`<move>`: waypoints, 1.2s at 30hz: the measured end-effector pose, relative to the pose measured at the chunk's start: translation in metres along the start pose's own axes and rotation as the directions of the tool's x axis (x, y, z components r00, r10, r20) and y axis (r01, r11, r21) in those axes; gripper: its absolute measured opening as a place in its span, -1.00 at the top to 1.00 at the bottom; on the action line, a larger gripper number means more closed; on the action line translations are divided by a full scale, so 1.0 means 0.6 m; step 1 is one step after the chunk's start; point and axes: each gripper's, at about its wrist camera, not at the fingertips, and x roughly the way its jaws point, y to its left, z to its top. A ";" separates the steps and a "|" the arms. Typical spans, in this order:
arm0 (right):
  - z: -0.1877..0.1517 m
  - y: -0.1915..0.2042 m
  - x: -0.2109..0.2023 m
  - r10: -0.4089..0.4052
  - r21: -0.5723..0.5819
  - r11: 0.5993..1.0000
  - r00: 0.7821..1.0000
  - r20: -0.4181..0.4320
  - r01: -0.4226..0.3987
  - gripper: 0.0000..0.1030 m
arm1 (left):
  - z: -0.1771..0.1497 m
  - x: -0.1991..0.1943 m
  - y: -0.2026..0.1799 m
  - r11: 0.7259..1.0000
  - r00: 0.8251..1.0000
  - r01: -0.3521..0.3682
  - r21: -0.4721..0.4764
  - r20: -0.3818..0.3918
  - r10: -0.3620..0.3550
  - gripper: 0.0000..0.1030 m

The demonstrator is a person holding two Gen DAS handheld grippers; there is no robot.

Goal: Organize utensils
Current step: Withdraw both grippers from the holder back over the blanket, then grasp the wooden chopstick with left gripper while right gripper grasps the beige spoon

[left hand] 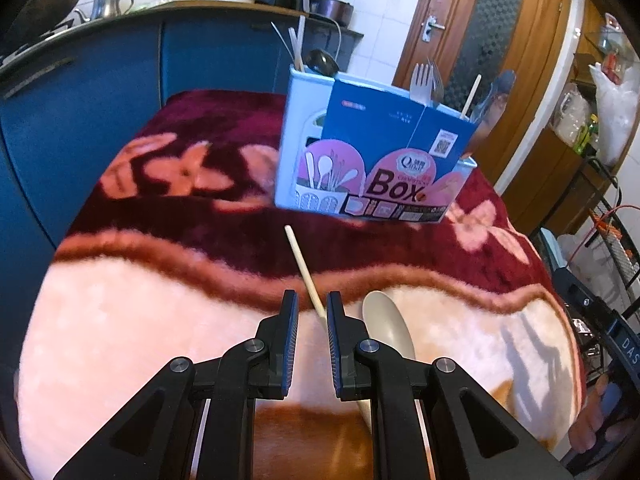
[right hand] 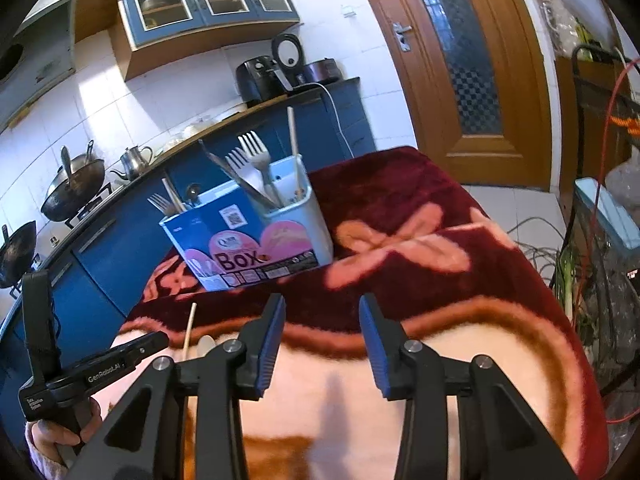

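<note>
The left gripper [left hand: 312, 296] has its jaws only slightly parted. A pale, slim wooden chopstick [left hand: 302, 264] runs through the gap on a slant, from 11 o'clock down towards 5 o'clock, and passes under the right-hand finger. I cannot see both pads pressing on it, and it looks to be lying loose on the plush pink and maroon flowered blanket [left hand: 160, 320]. The right gripper [right hand: 322, 300] stands moderately open over bare blanket with nothing between its jaws.

The main risk I see is the slant. If the jaws close across a stick that crosses them at an angle, it may pivot, roll out, or be caught near one end and droop. The soft pile could also let it sink, so that the pads pinch fabric along with the wood.

Just beside the gripper at 3 o'clock lies a beige plastic spoon [left hand: 386, 320], bowl up. A finger brushing it could drag it along or knock it aside.

Farther off, at 12 o'clock, the white utensil holder wrapped in blue and pink printed card [left hand: 360, 152] stands upright on the maroon part of the blanket. It already holds pale forks [left hand: 424, 80], more sticks and a dark spoon. A long stick dropped in carelessly could snag on these or tip the light holder.
</note>
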 end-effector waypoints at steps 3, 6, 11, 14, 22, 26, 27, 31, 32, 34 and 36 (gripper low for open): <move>-0.005 -0.010 0.002 0.001 0.013 1.000 1.000 -0.008 -0.001 0.19 | 0.002 0.010 -0.008 1.000 1.000 -0.007 0.008 -0.017 0.007 0.72; -0.008 -0.019 0.003 0.004 0.026 1.000 1.000 -0.012 -0.004 0.19 | 0.005 0.022 -0.015 1.000 0.999 -0.023 0.021 -0.032 0.023 0.72; -0.010 -0.027 0.003 0.012 0.036 0.999 1.000 -0.015 -0.012 0.19 | 0.011 0.042 -0.016 0.999 0.997 -0.048 0.022 -0.065 0.049 0.72; -0.012 -0.030 0.004 0.016 0.041 0.999 1.000 -0.017 -0.016 0.18 | 0.014 0.052 -0.013 0.998 0.995 -0.054 0.012 -0.083 0.054 0.73; -0.016 -0.031 0.011 0.023 0.044 0.999 0.999 -0.034 -0.022 0.18 | 0.025 0.064 -0.007 0.999 0.992 -0.040 -0.016 -0.121 0.038 0.77; -0.017 -0.029 0.011 0.026 0.043 0.999 0.999 -0.038 -0.024 0.18 | 0.028 0.066 0.000 0.999 0.992 -0.030 -0.033 -0.127 0.025 0.84; -0.017 -0.029 0.011 0.026 0.041 0.999 0.999 -0.039 -0.024 0.18 | 0.027 0.065 0.001 0.999 0.992 -0.027 -0.035 -0.125 0.022 0.87; -0.018 -0.021 0.012 0.026 0.029 0.999 0.999 -0.045 -0.025 0.18 | 0.024 0.059 0.011 0.998 0.993 0.003 -0.062 -0.114 -0.010 0.92; -0.018 -0.018 0.012 0.026 0.024 0.999 0.999 -0.047 -0.025 0.17 | 0.023 0.056 0.013 0.998 0.994 0.012 -0.068 -0.107 -0.019 0.92; -0.019 -0.011 0.013 0.027 0.012 1.000 0.998 -0.051 -0.027 0.18 | 0.021 0.047 0.019 0.996 0.995 0.036 -0.081 -0.086 -0.042 0.92; -0.020 -0.004 0.013 0.028 0.002 1.000 0.998 -0.055 -0.028 0.17 | 0.019 0.034 0.025 0.993 0.996 0.064 -0.096 -0.058 -0.069 0.92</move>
